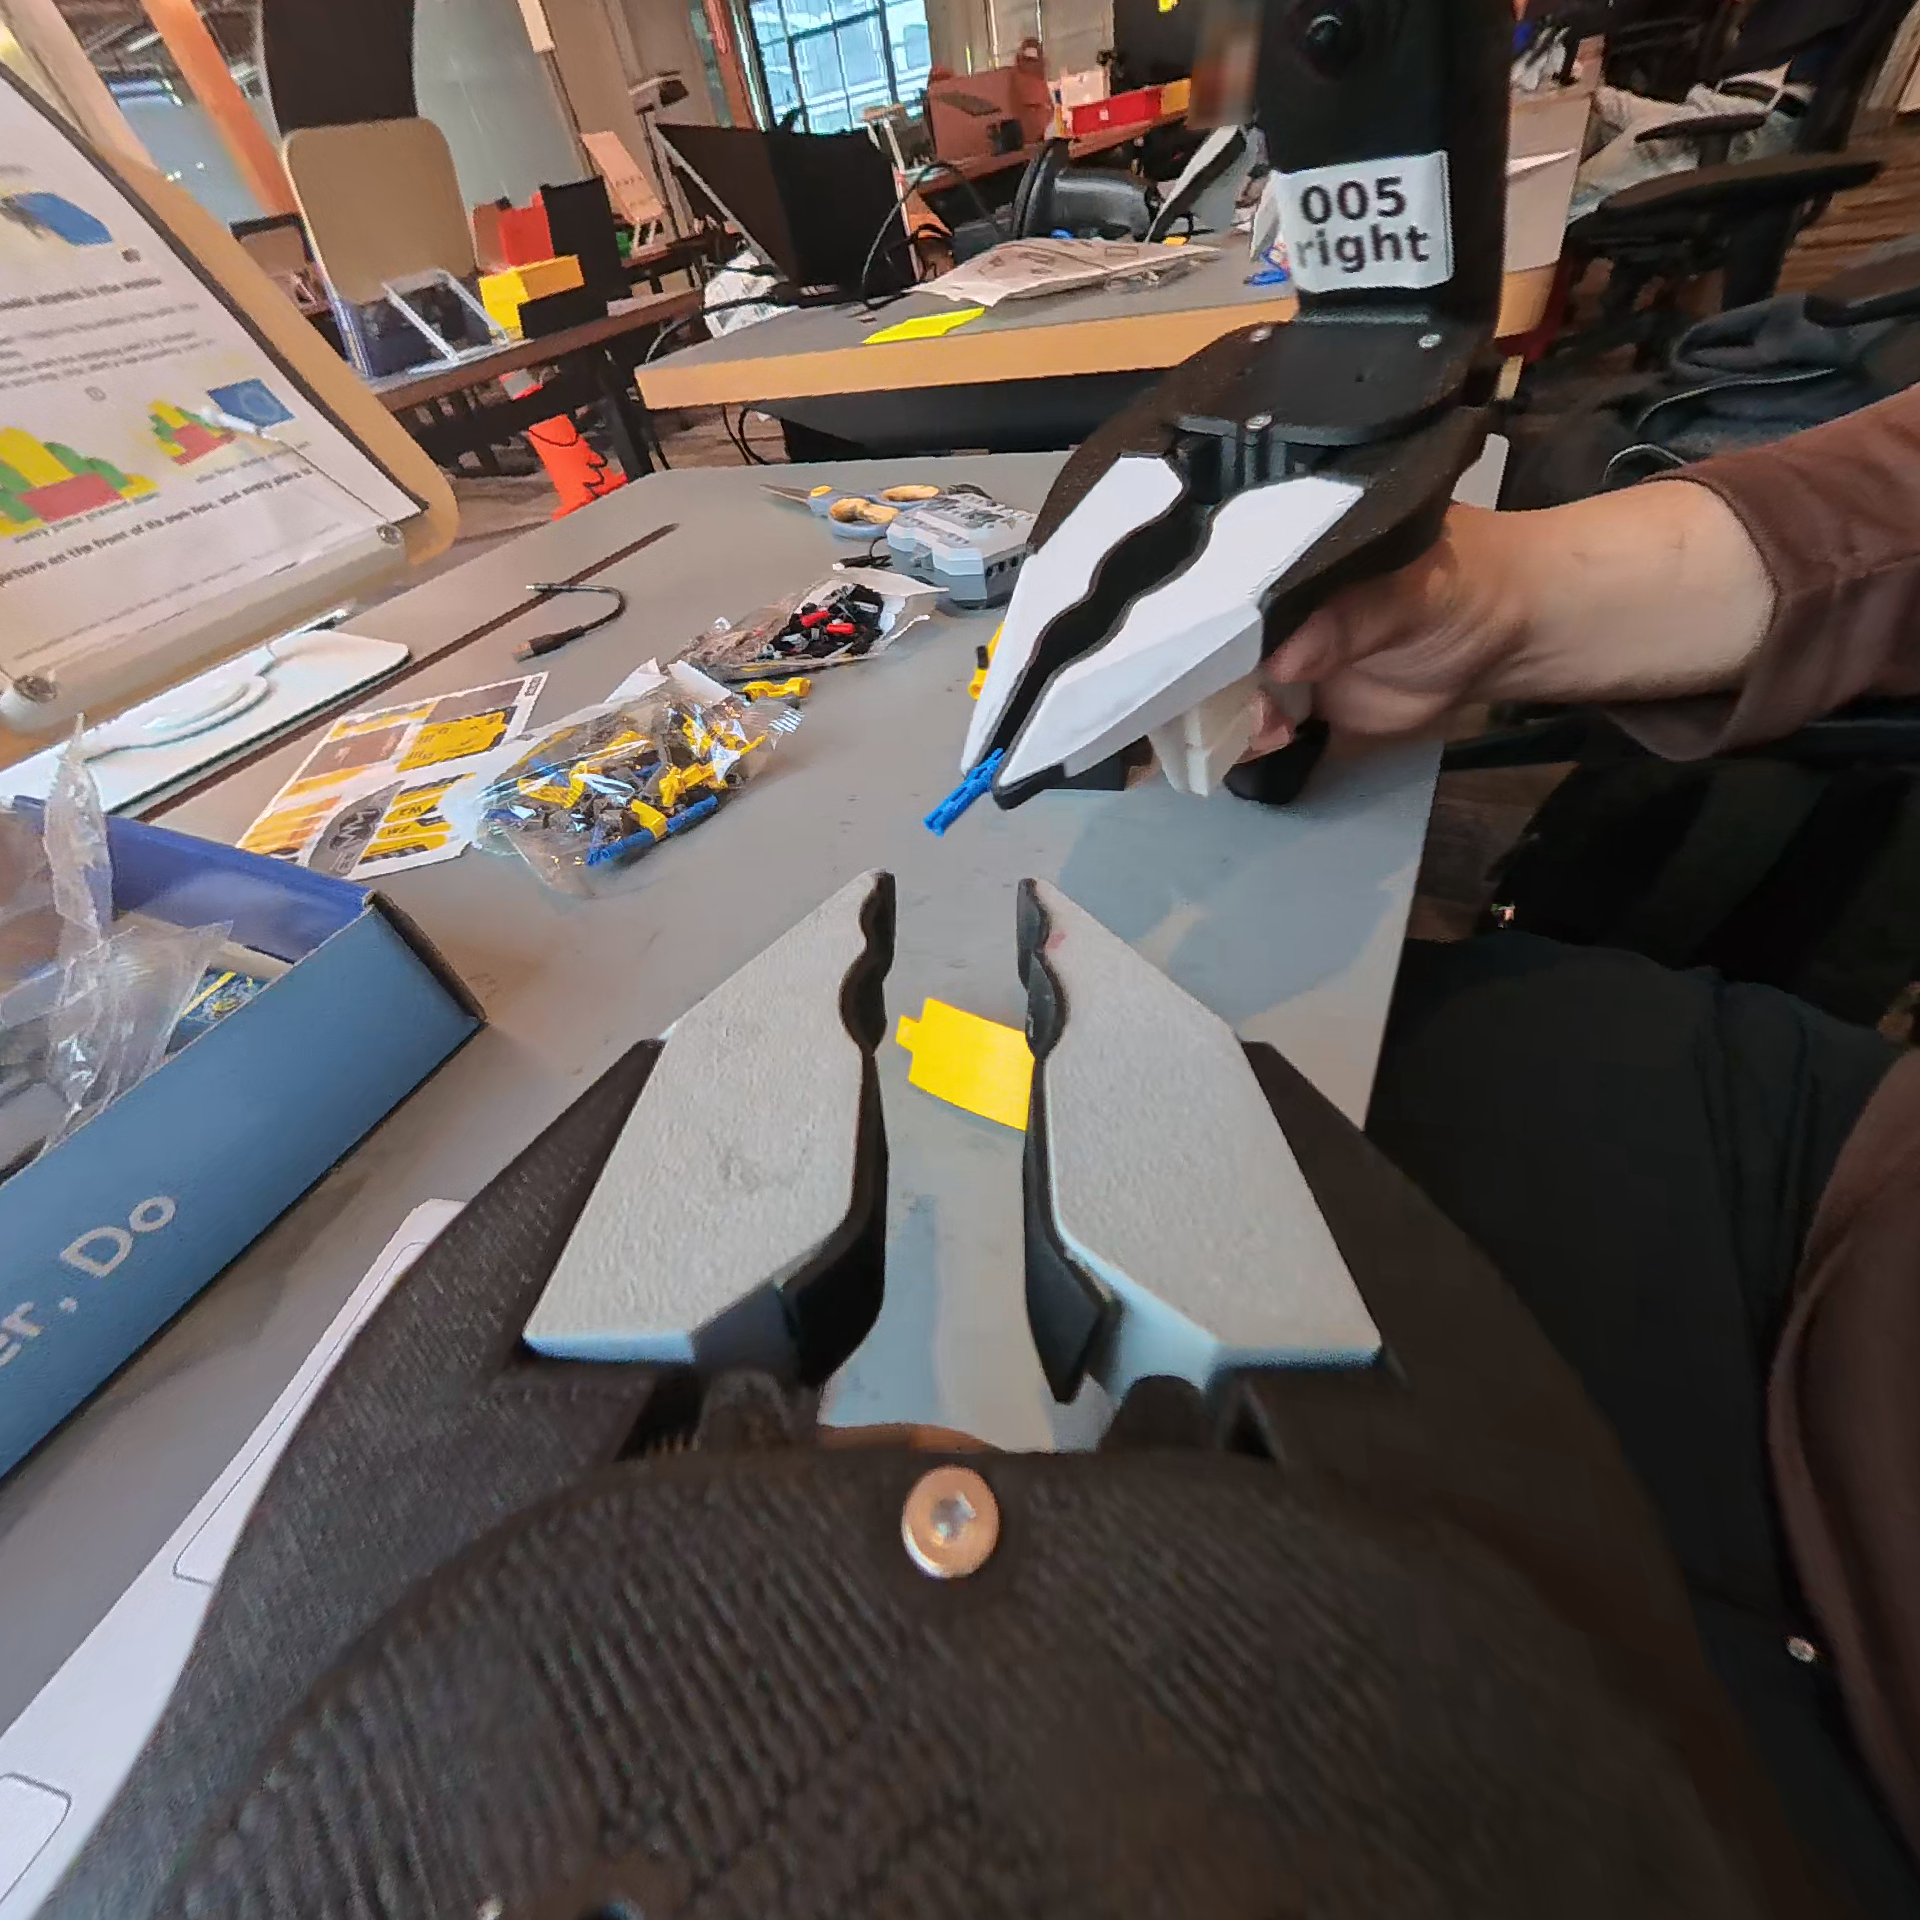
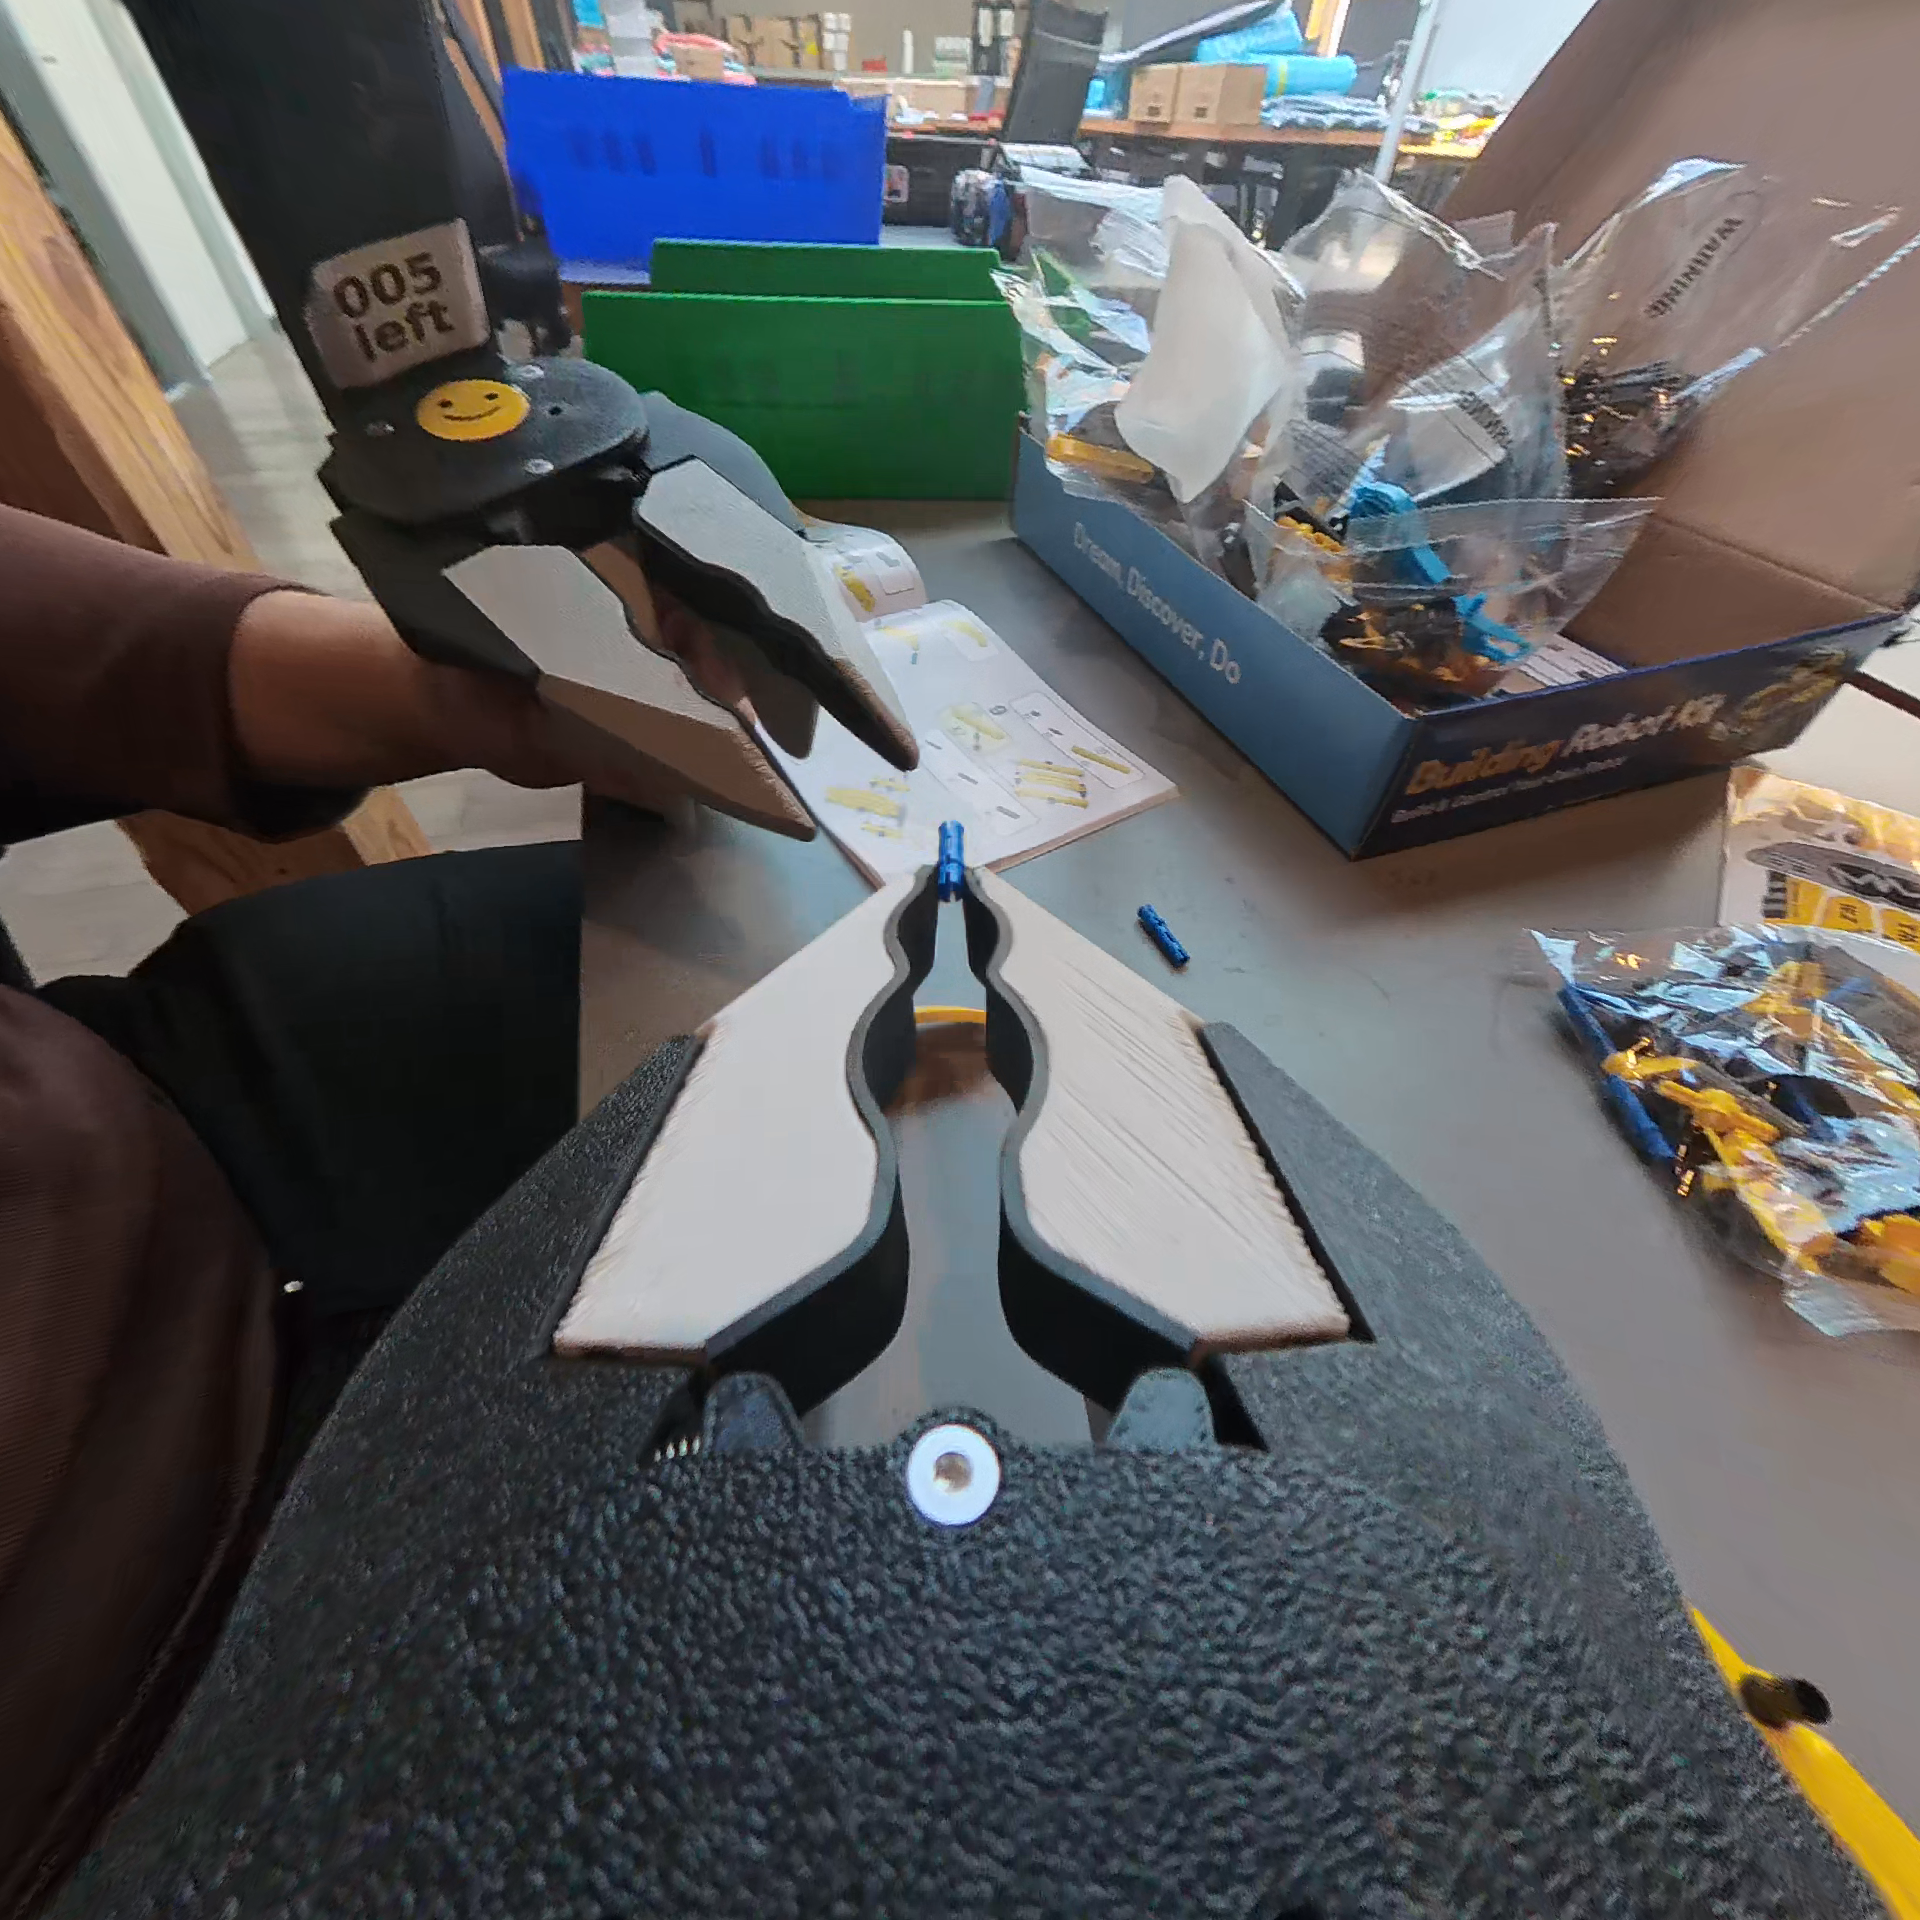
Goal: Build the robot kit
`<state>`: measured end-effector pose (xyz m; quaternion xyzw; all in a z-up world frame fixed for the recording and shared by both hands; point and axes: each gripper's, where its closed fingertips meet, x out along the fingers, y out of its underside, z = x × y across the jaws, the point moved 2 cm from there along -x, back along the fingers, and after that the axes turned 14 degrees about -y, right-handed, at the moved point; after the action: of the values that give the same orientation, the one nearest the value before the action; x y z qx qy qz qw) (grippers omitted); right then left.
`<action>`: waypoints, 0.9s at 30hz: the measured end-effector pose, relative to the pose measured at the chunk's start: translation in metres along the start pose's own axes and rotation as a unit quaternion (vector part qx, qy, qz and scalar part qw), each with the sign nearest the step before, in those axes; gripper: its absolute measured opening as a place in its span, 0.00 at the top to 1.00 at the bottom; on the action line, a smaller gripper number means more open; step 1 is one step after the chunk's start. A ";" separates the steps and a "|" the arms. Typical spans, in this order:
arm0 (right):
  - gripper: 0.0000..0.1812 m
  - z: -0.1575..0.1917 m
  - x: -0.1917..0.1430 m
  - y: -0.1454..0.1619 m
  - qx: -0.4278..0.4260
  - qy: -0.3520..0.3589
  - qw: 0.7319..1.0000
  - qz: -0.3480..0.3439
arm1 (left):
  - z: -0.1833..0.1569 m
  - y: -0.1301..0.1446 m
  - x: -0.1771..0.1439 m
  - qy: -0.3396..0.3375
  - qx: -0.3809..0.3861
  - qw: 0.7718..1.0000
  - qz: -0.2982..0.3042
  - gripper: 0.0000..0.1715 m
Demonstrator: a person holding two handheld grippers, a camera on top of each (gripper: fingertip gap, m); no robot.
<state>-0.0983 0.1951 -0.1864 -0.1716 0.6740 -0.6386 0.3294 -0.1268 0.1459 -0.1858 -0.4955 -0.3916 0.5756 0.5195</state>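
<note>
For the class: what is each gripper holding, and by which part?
The right gripper pinches a blue connector pin by one end at its fingertips. The left gripper is open, holding nothing.

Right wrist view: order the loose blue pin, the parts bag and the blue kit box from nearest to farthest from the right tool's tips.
1. Loose blue pin, on the table just right of the right tool.
2. Parts bag, far right.
3. Blue kit box, behind, upper right.

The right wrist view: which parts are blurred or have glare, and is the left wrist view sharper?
Right wrist view: the blue pin in the right hand-held gripper is sharp; the clear bags at the right edge smear and glint. Left wrist view: the yellow piece on the grey table is crisp; the hand is slightly blurred, and straight edges bow near the borders.
</note>
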 end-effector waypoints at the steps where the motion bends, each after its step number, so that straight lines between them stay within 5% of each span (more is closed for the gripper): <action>1: 0.98 -0.003 -0.001 0.001 0.000 0.012 1.000 0.002 | 0.000 0.000 0.001 -0.001 -0.001 1.000 0.002 0.89; 10: 0.98 -0.010 0.000 0.003 0.014 0.023 1.000 0.009 | -0.007 0.010 0.009 0.000 0.034 0.999 0.041 0.89; 15: 0.98 -0.016 0.001 -0.001 0.024 0.017 1.000 -0.010 | -0.002 0.005 0.004 -0.025 0.032 0.999 0.016 0.92; 27: 0.98 -0.022 0.053 -0.025 -0.057 -0.008 0.998 -0.040 | 0.014 0.028 -0.049 -0.145 0.045 0.988 0.016 1.00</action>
<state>-0.1561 0.1733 -0.1744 -0.2220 0.6989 -0.6106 0.2991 -0.1480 0.0944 -0.2020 -0.3893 -0.4281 0.6667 0.4697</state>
